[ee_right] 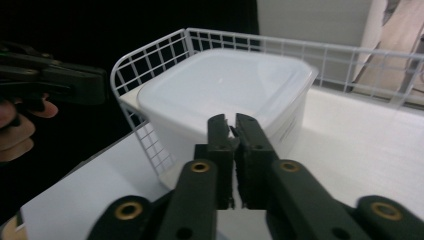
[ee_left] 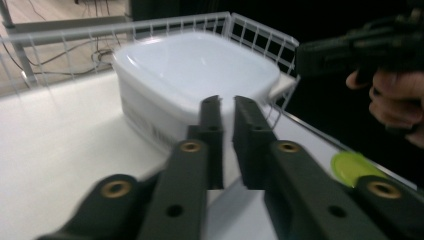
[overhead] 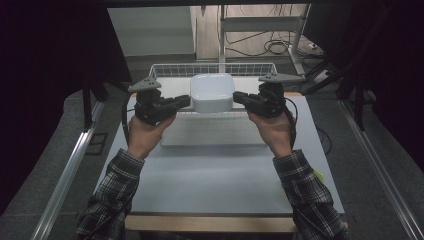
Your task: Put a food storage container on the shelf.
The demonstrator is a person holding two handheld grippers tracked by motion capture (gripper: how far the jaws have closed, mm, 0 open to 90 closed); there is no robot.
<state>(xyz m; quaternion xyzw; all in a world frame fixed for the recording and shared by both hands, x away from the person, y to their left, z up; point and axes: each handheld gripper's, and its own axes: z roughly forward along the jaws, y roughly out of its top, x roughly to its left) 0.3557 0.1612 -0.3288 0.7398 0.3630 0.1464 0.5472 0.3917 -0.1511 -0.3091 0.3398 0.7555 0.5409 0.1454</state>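
Upper centre of the high view: white lidded container (overhead: 212,92) in wire basket (overhead: 165,70), between left gripper (overhead: 186,101) and right gripper (overhead: 237,98); both grippers' jaws closed, nothing visibly held

container's (overhead: 212,92) base behind basket (overhead: 165,70) wire, its label (ee_left: 150,131) print blurred

Dim room behind your table (overhead: 220,175).
You faced dark curtains (overhead: 50,55) on both sides, a grey floor (overhead: 65,150), a pale wall (overhead: 150,30), and tangled cables (overhead: 272,46) under a metal frame (overhead: 260,22).
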